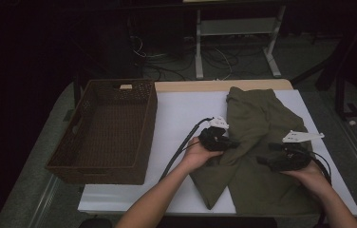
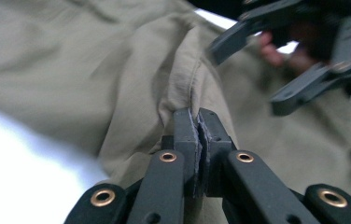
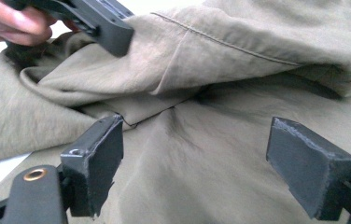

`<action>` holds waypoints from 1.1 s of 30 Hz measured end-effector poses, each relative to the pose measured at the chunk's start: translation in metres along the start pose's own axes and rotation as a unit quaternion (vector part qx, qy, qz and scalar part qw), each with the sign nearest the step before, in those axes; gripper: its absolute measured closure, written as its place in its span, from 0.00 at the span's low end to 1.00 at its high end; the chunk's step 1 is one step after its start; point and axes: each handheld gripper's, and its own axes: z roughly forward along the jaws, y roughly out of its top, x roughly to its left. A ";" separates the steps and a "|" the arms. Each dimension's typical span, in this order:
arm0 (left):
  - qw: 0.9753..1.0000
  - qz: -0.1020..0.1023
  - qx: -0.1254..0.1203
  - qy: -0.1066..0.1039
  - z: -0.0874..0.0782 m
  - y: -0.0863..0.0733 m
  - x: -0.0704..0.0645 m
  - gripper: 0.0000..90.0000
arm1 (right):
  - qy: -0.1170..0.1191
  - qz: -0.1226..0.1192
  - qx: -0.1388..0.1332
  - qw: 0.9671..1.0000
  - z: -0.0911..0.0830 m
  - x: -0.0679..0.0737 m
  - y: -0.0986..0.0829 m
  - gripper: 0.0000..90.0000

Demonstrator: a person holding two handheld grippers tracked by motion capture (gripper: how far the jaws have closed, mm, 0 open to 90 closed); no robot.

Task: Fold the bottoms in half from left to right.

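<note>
An olive-green garment (image 1: 257, 142) lies partly folded on the white table top (image 1: 181, 118), right of centre. My left gripper (image 1: 233, 142) is at the garment's left edge and is shut on a fold of the cloth (image 2: 187, 88); its jaws pinch the ridge of fabric. My right gripper (image 1: 262, 160) hovers over the middle of the garment (image 3: 201, 154), open, with only flat cloth between its pads (image 3: 94, 163). In the right gripper view the left gripper (image 3: 103, 23) shows at top left, beside a hand.
A dark brown wicker basket (image 1: 86, 164), with nothing in it, stands on the left part of the table. Bare white surface lies between the basket and the garment. Beyond the table's far edge are desk legs (image 1: 198, 47) and cables on the floor.
</note>
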 end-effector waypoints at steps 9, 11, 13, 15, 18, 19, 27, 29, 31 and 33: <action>0.998 0.000 0.050 -0.023 0.031 -0.008 -0.013 0.95 | -0.006 0.003 -0.005 1.000 -0.004 -0.003 -0.001 0.21; 0.999 0.000 0.048 -0.023 0.031 -0.008 -0.013 0.88 | -0.006 0.004 -0.005 1.000 -0.004 -0.003 -0.001 0.21; 0.999 -0.001 0.037 -0.017 0.023 -0.005 -0.014 0.79 | -0.006 0.004 -0.005 1.000 -0.004 -0.003 -0.001 0.21; 0.999 -0.001 0.034 -0.012 0.019 -0.004 -0.015 0.71 | -0.006 0.003 -0.005 1.000 -0.004 -0.004 -0.001 0.21; 1.000 0.002 0.025 -0.003 0.004 -0.002 -0.018 0.62 | -0.011 0.007 -0.006 1.000 -0.005 -0.004 -0.001 0.20; 1.000 -0.001 0.021 -0.002 -0.002 -0.003 -0.018 0.62 | -0.011 0.007 -0.006 1.000 -0.005 -0.004 -0.001 0.20; 0.999 -0.031 -0.001 0.021 -0.043 -0.016 -0.013 0.43 | -0.019 0.014 -0.009 1.000 -0.005 -0.008 0.001 0.17; 0.999 -0.031 -0.001 0.029 -0.052 -0.022 -0.012 0.41 | -0.019 0.016 -0.007 1.000 -0.004 -0.008 0.001 0.17; 0.999 -0.034 0.000 0.034 -0.060 -0.030 -0.011 0.39 | -0.018 0.018 -0.005 1.000 -0.003 -0.009 0.001 0.16; 0.998 -0.040 -0.004 0.041 -0.068 -0.038 -0.010 0.38 | -0.014 0.019 -0.005 1.000 -0.003 -0.009 0.001 0.16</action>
